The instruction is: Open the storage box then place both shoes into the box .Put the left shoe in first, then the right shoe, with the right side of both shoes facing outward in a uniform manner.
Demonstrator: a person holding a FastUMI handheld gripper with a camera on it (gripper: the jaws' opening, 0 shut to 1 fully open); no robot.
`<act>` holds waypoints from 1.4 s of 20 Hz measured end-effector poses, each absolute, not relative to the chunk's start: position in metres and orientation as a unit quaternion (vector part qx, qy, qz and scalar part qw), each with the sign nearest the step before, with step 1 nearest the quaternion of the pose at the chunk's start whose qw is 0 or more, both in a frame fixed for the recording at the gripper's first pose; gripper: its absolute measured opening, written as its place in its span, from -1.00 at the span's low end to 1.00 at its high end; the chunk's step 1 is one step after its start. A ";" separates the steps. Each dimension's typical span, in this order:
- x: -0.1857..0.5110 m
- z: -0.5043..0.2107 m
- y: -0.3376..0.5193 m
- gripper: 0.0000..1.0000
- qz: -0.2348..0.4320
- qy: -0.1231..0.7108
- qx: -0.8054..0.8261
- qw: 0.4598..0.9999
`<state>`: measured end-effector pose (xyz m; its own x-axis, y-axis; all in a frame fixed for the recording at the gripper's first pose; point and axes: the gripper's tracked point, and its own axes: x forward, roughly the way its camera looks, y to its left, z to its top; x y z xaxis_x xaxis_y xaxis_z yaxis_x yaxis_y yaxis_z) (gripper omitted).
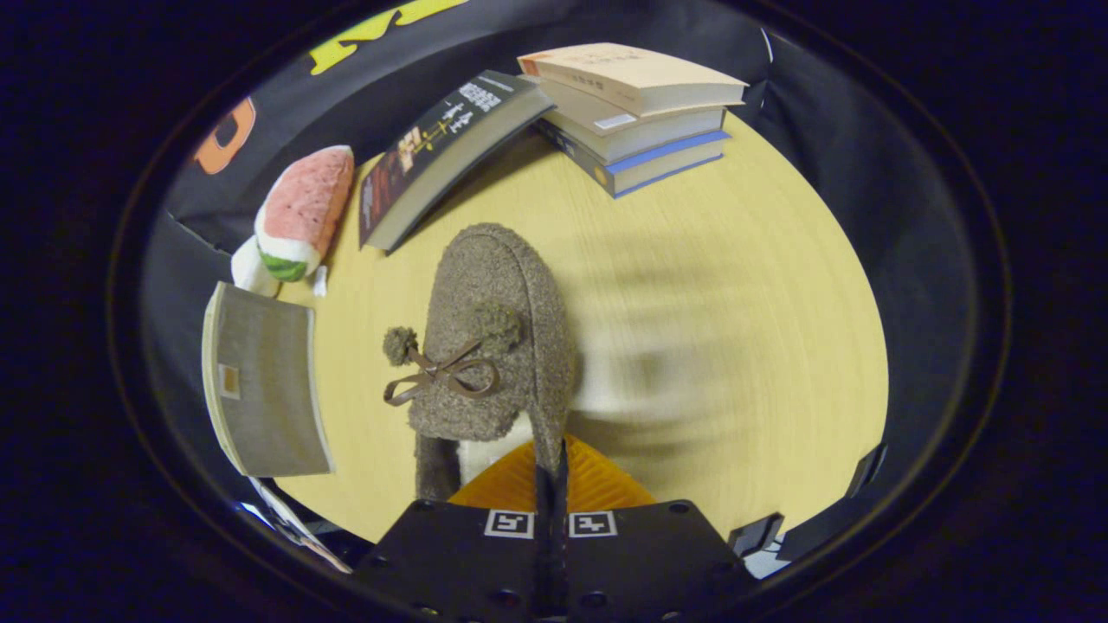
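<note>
A brown fuzzy shoe [498, 337] with a ribbon bow and two pompoms [446, 372] is just ahead of my fingers, toe pointing away from me. My gripper [551, 472] is shut on the right edge of the shoe's opening, with the thin wall pinched between both fingers. The pale lining of the shoe shows beside the fingers. Whether the sole touches the wooden table [736, 285] I cannot tell; the table surface right of the shoe is blurred.
Beyond the shoe, three stacked books [636, 112] lie at the far side of the table, with a dark book [441, 156] leaning against them. A watermelon-slice plush [303, 212] and a grey-covered book [264, 381] lie to the left.
</note>
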<state>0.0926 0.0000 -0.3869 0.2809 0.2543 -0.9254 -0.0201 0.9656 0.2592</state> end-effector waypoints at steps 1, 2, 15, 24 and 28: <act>0.090 -0.371 0.008 -1.00 0.090 0.587 0.100 0.798; 0.087 -0.354 0.018 -1.00 0.096 0.580 0.099 0.803; 0.055 -0.211 0.221 -1.00 0.191 0.542 0.086 0.814; 0.027 -0.256 0.342 -0.99 0.188 0.610 0.081 0.766; 0.023 -0.286 0.362 -0.99 0.163 0.637 0.075 0.750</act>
<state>0.0230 0.3615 -0.2862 0.1354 0.3400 -0.9306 -0.1493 0.9355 0.3201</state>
